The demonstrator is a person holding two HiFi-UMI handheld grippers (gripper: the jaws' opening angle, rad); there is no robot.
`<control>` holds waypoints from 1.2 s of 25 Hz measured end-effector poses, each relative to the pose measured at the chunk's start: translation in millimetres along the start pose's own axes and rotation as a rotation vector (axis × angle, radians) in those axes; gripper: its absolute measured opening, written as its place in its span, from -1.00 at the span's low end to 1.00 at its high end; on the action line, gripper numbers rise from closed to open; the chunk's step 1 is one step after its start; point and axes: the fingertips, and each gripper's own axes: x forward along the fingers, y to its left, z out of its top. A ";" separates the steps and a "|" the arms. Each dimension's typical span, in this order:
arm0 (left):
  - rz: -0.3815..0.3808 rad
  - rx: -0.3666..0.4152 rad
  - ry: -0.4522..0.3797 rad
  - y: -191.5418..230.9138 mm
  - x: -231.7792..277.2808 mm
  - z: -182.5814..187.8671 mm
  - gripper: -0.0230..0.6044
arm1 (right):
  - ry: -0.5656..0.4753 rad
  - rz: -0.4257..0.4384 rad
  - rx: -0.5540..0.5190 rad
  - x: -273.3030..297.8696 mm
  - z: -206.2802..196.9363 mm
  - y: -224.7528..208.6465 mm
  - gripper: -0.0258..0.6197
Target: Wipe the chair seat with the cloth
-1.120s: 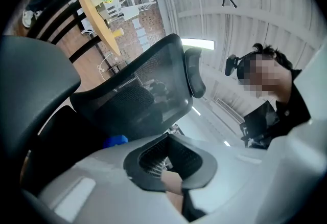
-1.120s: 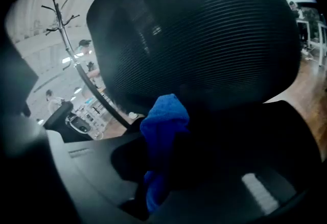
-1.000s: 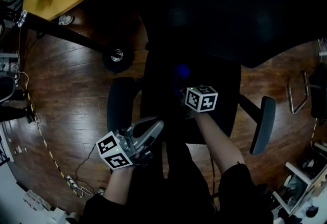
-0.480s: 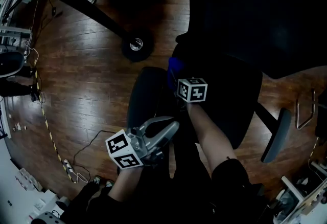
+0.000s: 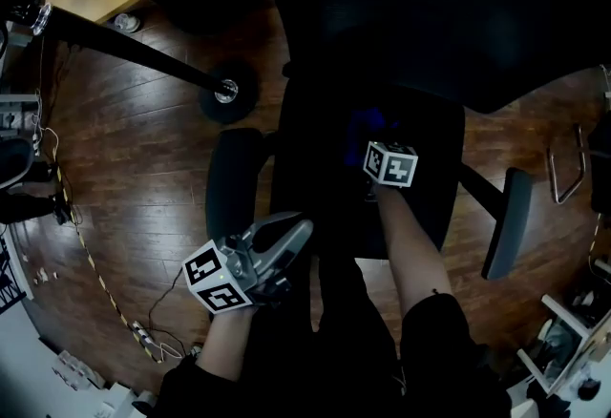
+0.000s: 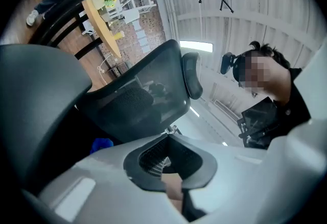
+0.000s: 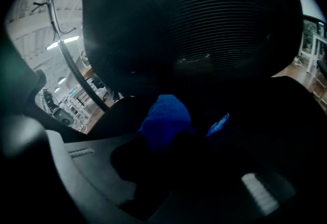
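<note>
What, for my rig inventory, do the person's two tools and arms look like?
The left tool and right tool have grey bodies, each bearing a white cube with black square markers. The sleeves are dark and short.

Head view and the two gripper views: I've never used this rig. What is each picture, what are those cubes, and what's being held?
A person holds a two-jaw gripper in each hand; the marker cubes are part of them. The head view looks down from the person's head onto a black chair seat and wooden floor. Each gripper view looks along that gripper's own jaws. The right gripper is shut on a blue cloth over the seat. The left gripper hangs near the armrest, jaws together, holding nothing.
</note>
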 end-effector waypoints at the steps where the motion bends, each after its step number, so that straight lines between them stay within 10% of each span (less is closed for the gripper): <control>1: -0.001 -0.002 0.009 0.0 1.7 -2.5 -0.95 | -0.008 -0.029 0.018 -10.0 0.7 -19.9 -0.73; 9: -0.019 -0.018 0.058 7.0 20.0 -9.7 -0.95 | -0.077 -0.280 0.111 -119.2 17.1 -155.3 -0.73; 17: -0.006 -0.018 0.049 8.7 20.3 -12.3 -0.95 | -0.102 -0.313 0.111 -131.8 7.6 -176.6 -0.73; 23: -0.022 -0.008 0.017 -1.3 16.3 -4.1 -0.95 | -0.116 -0.156 0.102 -117.8 9.4 -141.2 -0.73; 30: -0.023 0.014 -0.027 -6.4 -2.2 13.8 -0.95 | -0.098 0.152 0.065 -53.3 12.8 39.3 -0.73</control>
